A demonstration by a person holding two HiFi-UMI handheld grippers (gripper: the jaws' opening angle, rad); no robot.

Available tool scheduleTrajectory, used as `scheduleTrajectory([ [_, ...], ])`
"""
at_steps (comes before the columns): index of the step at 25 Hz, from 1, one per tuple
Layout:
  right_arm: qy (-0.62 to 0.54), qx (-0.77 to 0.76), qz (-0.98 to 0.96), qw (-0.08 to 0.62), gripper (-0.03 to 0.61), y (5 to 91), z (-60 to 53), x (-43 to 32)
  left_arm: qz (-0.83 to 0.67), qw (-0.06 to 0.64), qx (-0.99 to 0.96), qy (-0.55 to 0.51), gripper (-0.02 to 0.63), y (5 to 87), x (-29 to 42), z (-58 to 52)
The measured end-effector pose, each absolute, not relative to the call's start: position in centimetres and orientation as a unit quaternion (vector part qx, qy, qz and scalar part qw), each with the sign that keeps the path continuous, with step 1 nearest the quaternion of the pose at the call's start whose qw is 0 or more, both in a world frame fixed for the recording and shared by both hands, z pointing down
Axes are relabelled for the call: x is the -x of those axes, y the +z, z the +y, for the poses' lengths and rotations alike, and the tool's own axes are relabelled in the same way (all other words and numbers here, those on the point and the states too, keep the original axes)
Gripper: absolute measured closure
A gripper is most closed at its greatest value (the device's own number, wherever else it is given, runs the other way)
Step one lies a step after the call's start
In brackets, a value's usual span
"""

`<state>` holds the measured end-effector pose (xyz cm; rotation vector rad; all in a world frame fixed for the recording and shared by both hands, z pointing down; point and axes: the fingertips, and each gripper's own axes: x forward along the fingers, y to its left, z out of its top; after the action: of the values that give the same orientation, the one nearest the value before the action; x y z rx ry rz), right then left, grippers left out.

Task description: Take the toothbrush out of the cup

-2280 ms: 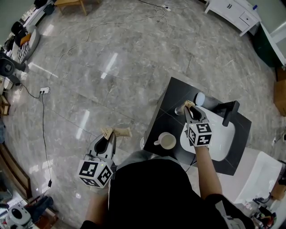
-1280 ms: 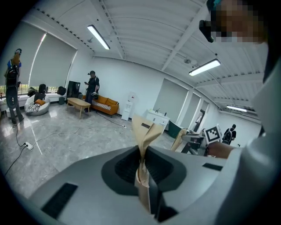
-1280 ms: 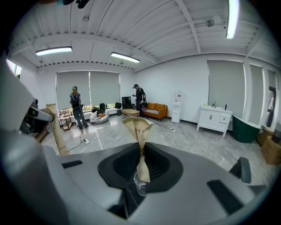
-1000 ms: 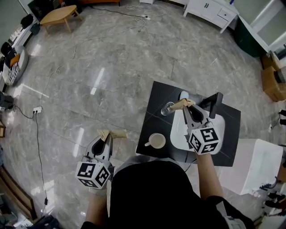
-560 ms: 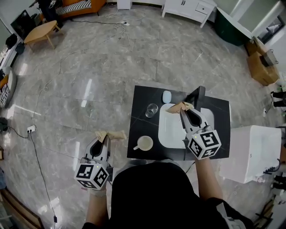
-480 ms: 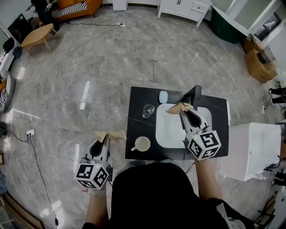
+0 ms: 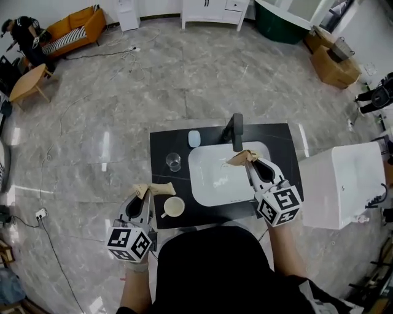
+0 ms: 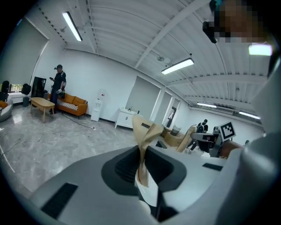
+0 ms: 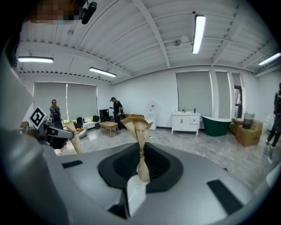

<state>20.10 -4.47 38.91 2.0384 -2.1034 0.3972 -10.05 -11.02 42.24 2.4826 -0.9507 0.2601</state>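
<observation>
A white mug (image 7: 174,206) stands on the black counter (image 7: 288,138) near its front left corner, and a clear glass (image 7: 173,161) stands behind it. No toothbrush shows in either one. My left gripper (image 7: 147,189) hangs at the counter's left front edge, just left of the mug, its tan taped tips together with nothing between them (image 8: 145,132). My right gripper (image 7: 242,157) is over the right part of the white sink (image 7: 206,190), also shut and empty (image 9: 138,127). Both gripper views look out level across the room, not at the counter.
A black faucet (image 7: 235,130) rises behind the sink, with a small pale blue object (image 7: 194,138) to its left. A white box (image 7: 341,184) stands right of the counter. Grey marble floor lies all around, with cables, a white cabinet (image 7: 215,9) and a green tub (image 7: 282,13) far off.
The view has swung so the counter now lies straight ahead between both grippers. The left gripper came up beside the mug; the right gripper moved from near the glass to over the sink.
</observation>
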Motion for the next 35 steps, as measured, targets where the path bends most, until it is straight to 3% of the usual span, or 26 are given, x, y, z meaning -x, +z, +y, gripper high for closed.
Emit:
scheduleTrajectory([
  [18, 0.17, -0.731, -0.656, 0.085, 0.528, 41.9, 5.1, -28.8, -0.26, 0.21, -0.935, 0.117, 0.565, 42.0, -3.7, -8.0],
  [35, 0.178, -0.727, -0.658, 0.081, 0.528, 43.3, 5.9, -31.3, -0.241, 0.172, -0.944, 0.146, 0.565, 41.8, -8.4, -6.6],
])
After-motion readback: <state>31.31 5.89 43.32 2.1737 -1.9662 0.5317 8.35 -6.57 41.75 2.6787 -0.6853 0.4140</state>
